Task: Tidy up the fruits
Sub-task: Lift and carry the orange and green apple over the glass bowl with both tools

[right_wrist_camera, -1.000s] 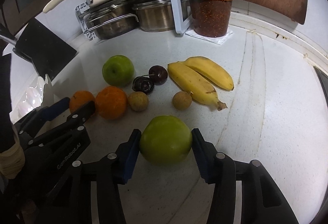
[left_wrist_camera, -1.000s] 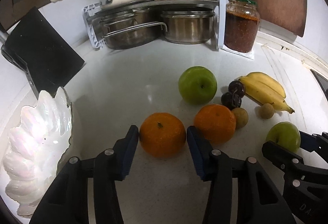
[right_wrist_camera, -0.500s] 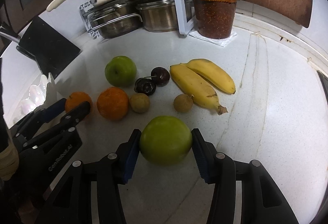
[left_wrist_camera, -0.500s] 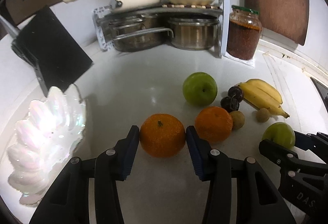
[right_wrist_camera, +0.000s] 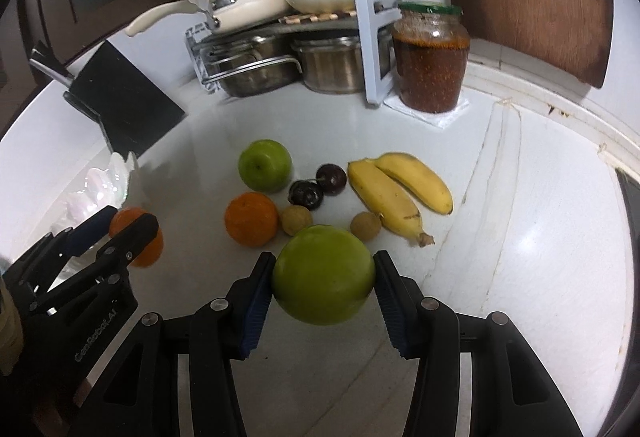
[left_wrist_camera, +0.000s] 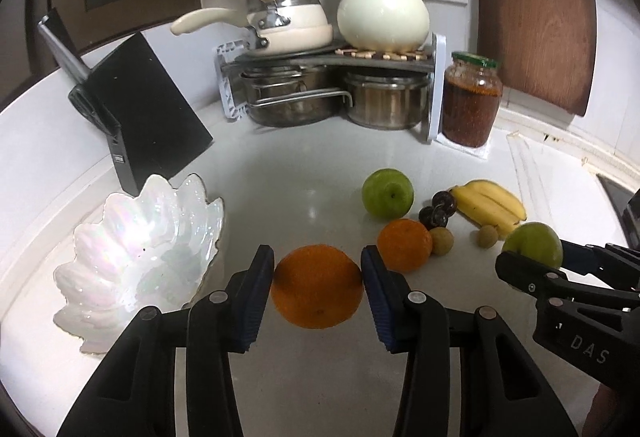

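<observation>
My left gripper [left_wrist_camera: 317, 261] is shut on an orange [left_wrist_camera: 316, 287] and holds it above the white counter, its jaws still closing a little tighter. My right gripper [right_wrist_camera: 324, 265] is shut on a green apple [right_wrist_camera: 323, 275], also lifted. A pearly shell-shaped bowl [left_wrist_camera: 136, 249] sits to the left of the left gripper. On the counter lie a second green apple [left_wrist_camera: 387, 198], a second orange [left_wrist_camera: 404, 245], two dark plums [left_wrist_camera: 436, 211], two small brown longans [left_wrist_camera: 442, 241] and two bananas [left_wrist_camera: 490, 207]. The right gripper [left_wrist_camera: 536, 257] shows at the right edge of the left wrist view.
A black knife block [left_wrist_camera: 140, 117] stands behind the bowl. At the back corner a rack [left_wrist_camera: 332, 93] holds pots and a white kettle, with a glass jar [left_wrist_camera: 472, 105] of red paste beside it. A raised ledge runs along the counter's right side.
Both grippers have risen with their fruit. The left one has drawn back so more of the bowl shows. Its orange has tipped, with the stem end now facing down.
</observation>
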